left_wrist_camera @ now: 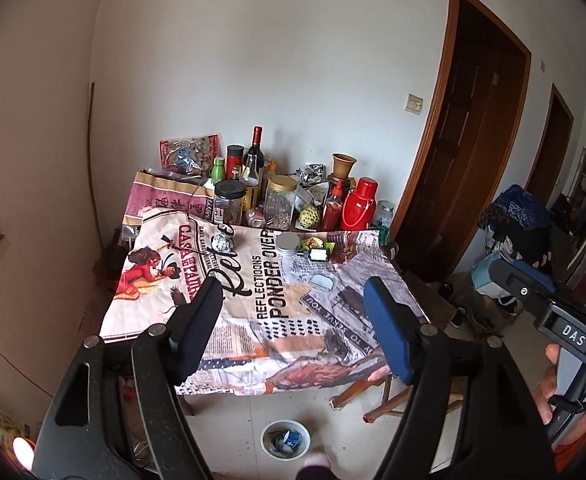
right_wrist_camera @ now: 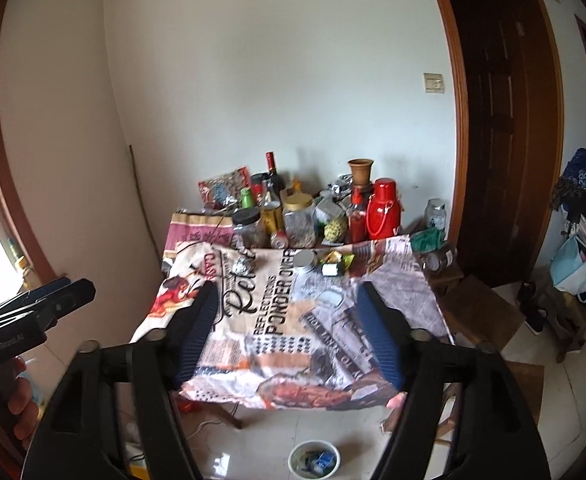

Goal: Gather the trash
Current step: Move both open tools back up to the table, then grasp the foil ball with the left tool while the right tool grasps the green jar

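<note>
While the left gripper [left_wrist_camera: 293,332] hangs above the near edge of the bench [left_wrist_camera: 333,360], its jaws stand spread with nothing between them. In this left wrist view a foil ball [left_wrist_camera: 222,242] lies near the far left of the printed cloth [left_wrist_camera: 253,320], and green and yellow wrappers [left_wrist_camera: 313,245] lie beside a round tin [left_wrist_camera: 287,243] near the far edge. A white bin [left_wrist_camera: 285,439] with scraps inside sits on the floor [left_wrist_camera: 233,412] below the near edge.

In the right wrist view the right gripper [right_wrist_camera: 289,332] also stands spread and empty above the bench [right_wrist_camera: 421,300]. The foil ball [right_wrist_camera: 244,266], wrappers [right_wrist_camera: 335,260] and bin [right_wrist_camera: 313,460] show again; bottles and jars [right_wrist_camera: 299,218] crowd the far edge.
</note>
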Motion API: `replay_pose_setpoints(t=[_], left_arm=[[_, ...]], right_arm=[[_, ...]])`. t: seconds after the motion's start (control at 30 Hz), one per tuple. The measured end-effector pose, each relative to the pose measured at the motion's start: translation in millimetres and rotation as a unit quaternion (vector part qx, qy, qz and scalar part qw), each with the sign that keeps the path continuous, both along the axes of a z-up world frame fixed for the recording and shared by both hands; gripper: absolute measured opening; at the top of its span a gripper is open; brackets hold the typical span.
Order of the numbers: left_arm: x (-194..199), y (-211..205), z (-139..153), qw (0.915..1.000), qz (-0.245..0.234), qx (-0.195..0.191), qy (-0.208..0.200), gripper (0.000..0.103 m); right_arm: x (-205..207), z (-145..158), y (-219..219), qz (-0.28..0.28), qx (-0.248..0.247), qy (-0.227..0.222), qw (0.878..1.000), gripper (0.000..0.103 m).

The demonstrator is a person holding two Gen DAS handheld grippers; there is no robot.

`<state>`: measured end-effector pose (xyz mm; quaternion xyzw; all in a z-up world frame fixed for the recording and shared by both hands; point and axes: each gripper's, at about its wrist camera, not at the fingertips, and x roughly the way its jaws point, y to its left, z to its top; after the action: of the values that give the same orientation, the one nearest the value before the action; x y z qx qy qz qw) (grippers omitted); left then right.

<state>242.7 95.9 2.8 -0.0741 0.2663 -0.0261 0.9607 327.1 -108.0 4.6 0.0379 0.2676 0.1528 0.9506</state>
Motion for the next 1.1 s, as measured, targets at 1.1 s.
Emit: replay_pose_setpoints(t=[1.1], left_arm=[[309.4, 62.8, -61.0, 0.9916, 0.080, -0.045, 0.092, 0.072]], right_arm=[[269.7, -54.8, 2.1, 0.005, -0.027, 0.076, 0.997, 0.075]])
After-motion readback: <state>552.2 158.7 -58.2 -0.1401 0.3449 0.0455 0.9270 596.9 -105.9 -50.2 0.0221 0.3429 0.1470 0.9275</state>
